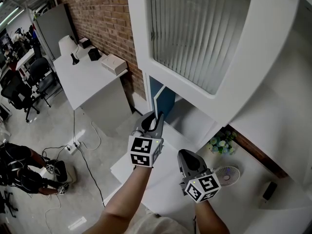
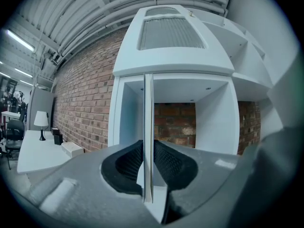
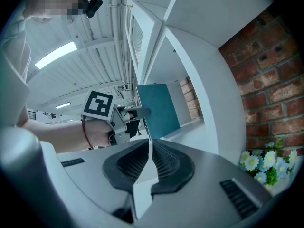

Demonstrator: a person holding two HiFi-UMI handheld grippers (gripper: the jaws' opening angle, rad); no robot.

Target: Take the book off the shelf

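A thin teal book point(image 1: 163, 100) stands upright at the mouth of the white shelf's point(image 1: 192, 118) lower compartment. My left gripper point(image 1: 156, 117) is shut on its near edge. In the left gripper view the book point(image 2: 148, 127) shows edge-on as a narrow white strip, clamped between the two black pads point(image 2: 127, 163). From the right gripper view I see the teal cover point(image 3: 159, 109) with the left gripper point(image 3: 137, 114) holding it. My right gripper point(image 1: 185, 156) hangs lower and to the right, in front of the shelf, with its jaws point(image 3: 149, 145) shut on nothing.
A ribbed-glass cabinet door point(image 1: 195, 33) hangs open above the book. Left of the shelf stands a white desk point(image 1: 85, 77) against the brick wall point(image 1: 105, 13), carrying a lamp and a box. A flower pot point(image 1: 221, 143) and a small fan point(image 1: 227, 173) sit at the lower right. Cables lie on the floor.
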